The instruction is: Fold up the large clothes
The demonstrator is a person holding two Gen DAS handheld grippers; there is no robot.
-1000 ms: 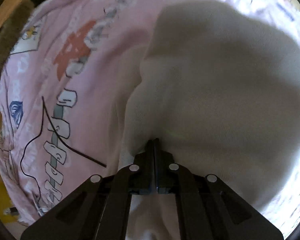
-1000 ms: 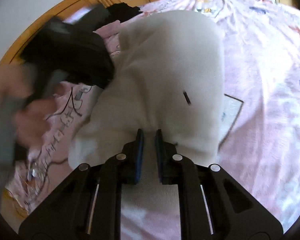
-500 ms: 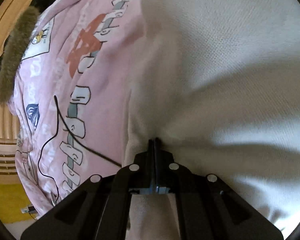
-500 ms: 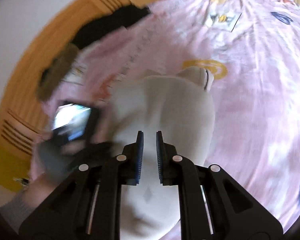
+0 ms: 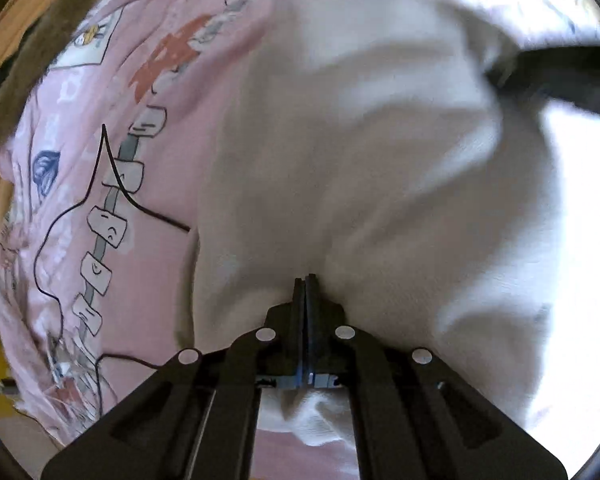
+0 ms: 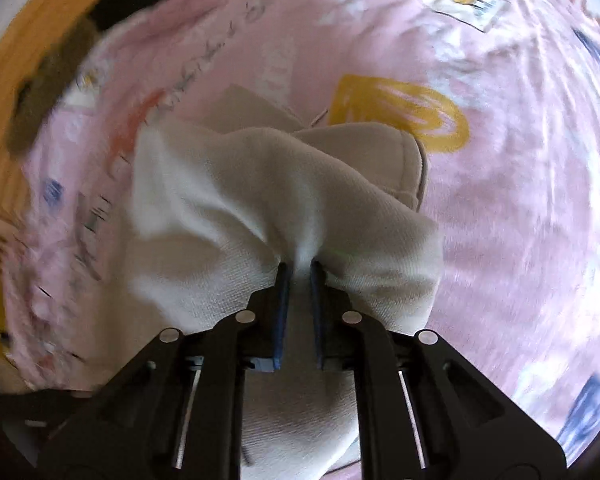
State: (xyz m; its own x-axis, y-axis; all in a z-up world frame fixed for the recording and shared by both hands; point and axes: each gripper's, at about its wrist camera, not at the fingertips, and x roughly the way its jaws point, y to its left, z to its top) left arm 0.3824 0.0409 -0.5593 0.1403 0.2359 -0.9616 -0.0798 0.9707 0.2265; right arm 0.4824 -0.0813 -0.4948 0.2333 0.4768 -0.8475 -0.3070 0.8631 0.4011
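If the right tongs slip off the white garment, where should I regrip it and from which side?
Probably the bunched ridge of the white garment just ahead of the right tongs, coming from above. The cloth rises there into a thick raised fold, while the collar end lies further off on the pink bedspread.

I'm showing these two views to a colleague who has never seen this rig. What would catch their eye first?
First, the big cream-white knitted garment, bunched up in the middle of both views and gripped by the left gripper and the right gripper, each with its jaws clamped on a fold. Next, the pink cartoon-printed bedspread under it, with a bold yellow print just beyond the garment in the right wrist view.
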